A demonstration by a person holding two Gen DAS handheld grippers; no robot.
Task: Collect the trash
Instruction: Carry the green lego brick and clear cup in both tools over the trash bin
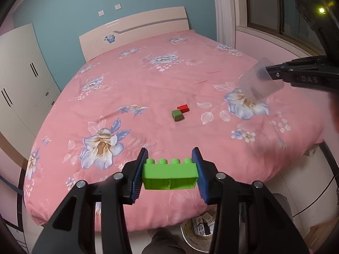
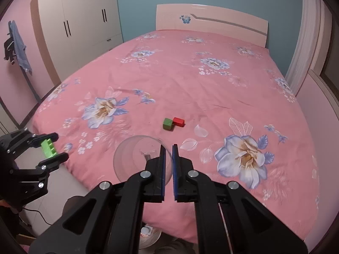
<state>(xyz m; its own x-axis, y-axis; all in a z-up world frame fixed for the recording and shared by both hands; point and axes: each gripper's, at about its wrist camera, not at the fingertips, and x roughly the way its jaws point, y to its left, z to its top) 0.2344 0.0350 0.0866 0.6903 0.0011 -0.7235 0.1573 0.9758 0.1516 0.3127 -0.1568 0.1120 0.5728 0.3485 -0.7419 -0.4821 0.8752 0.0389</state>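
My left gripper (image 1: 169, 160) is shut on a bright green studded toy brick (image 1: 169, 175) and holds it over the near edge of the bed; it also shows in the right wrist view (image 2: 49, 148). My right gripper (image 2: 168, 148) is shut on the rim of a clear plastic cup (image 2: 135, 158), held above the bedspread; the cup shows at right in the left wrist view (image 1: 258, 82). A small green block (image 1: 177, 115) and a red block (image 1: 183, 108) lie touching in the middle of the bed, also seen in the right wrist view (image 2: 167, 124), (image 2: 178, 122).
The bed has a pink floral cover (image 1: 169, 74) and a headboard (image 1: 135, 29). A bin (image 1: 199, 230) holding cartons stands on the floor below the bed's near edge. A wardrobe (image 2: 78, 27) is to the left, a window (image 1: 275, 6) to the right.
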